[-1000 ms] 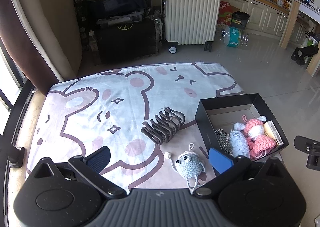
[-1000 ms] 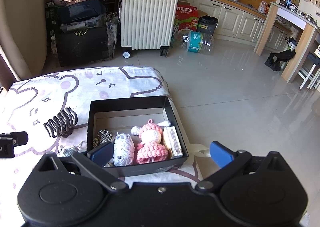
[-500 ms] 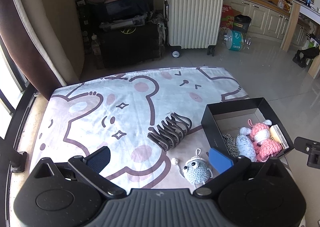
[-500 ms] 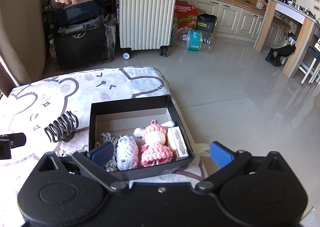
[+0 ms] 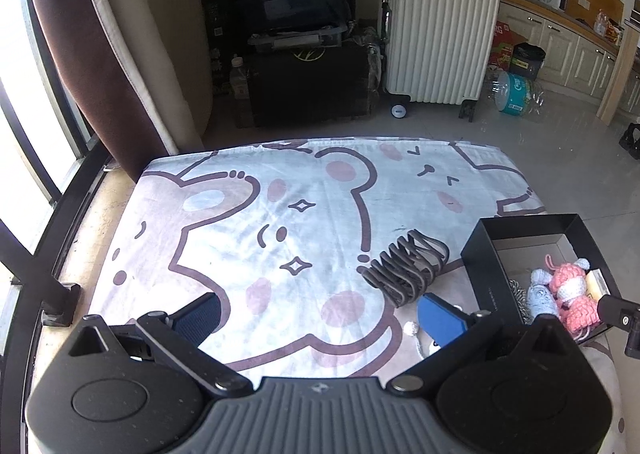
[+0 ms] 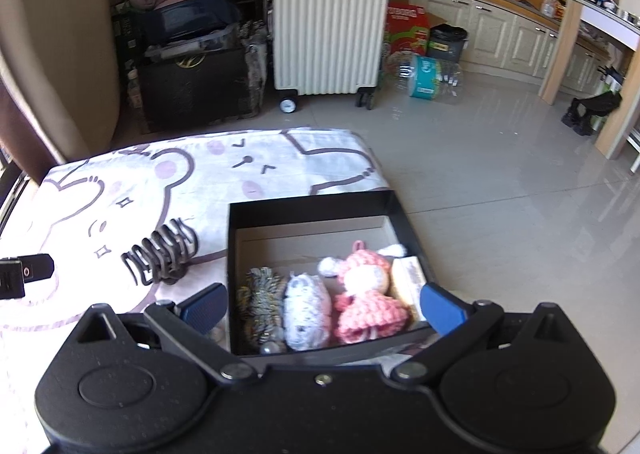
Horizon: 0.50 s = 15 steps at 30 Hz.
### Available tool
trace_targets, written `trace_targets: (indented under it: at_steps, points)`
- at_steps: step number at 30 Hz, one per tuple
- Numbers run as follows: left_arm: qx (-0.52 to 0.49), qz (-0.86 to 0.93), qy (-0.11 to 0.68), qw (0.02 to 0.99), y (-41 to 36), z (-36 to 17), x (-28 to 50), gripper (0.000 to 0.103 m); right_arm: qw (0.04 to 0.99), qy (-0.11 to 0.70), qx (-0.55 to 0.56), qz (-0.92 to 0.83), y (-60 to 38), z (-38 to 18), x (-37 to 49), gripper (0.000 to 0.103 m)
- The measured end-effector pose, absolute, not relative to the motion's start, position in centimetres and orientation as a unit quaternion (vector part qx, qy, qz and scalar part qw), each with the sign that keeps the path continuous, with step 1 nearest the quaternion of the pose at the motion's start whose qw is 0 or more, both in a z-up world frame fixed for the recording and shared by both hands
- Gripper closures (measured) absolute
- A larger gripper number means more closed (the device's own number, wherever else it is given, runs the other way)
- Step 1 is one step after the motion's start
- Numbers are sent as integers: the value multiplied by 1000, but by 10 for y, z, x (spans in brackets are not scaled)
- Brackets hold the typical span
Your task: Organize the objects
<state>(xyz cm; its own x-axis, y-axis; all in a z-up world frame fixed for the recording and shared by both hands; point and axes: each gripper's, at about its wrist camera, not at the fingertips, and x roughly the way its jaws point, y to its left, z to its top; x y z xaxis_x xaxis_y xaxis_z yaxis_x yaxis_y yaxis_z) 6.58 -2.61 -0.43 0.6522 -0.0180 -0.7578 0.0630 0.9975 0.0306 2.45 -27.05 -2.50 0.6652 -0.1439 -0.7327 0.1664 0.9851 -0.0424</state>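
A black open box stands at the right edge of a bear-print blanket. In it lie a pink crochet doll, a pale blue crochet toy, a striped yarn piece and a small cream box. A dark claw hair clip lies on the blanket left of the box. A grey crochet toy is mostly hidden under my left gripper's right finger; only its white pompom shows. My left gripper is open above the blanket. My right gripper is open over the box's near side.
A white suitcase and dark stacked cases stand beyond the blanket's far edge. A curtain and window frame are on the left. Tiled floor lies right of the box, with a plastic bottle pack farther back.
My left gripper has drawn back and left, so the grey toy has slipped under its right finger. My right gripper has moved left over the box. Both stay open.
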Motion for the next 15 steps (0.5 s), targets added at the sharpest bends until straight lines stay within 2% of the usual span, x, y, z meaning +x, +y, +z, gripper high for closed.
trace_targets:
  at_steps: [15]
  points:
    - [16,8,423,906,14,-13,70,0,912,407,12,-47,-231,-35,45,0]
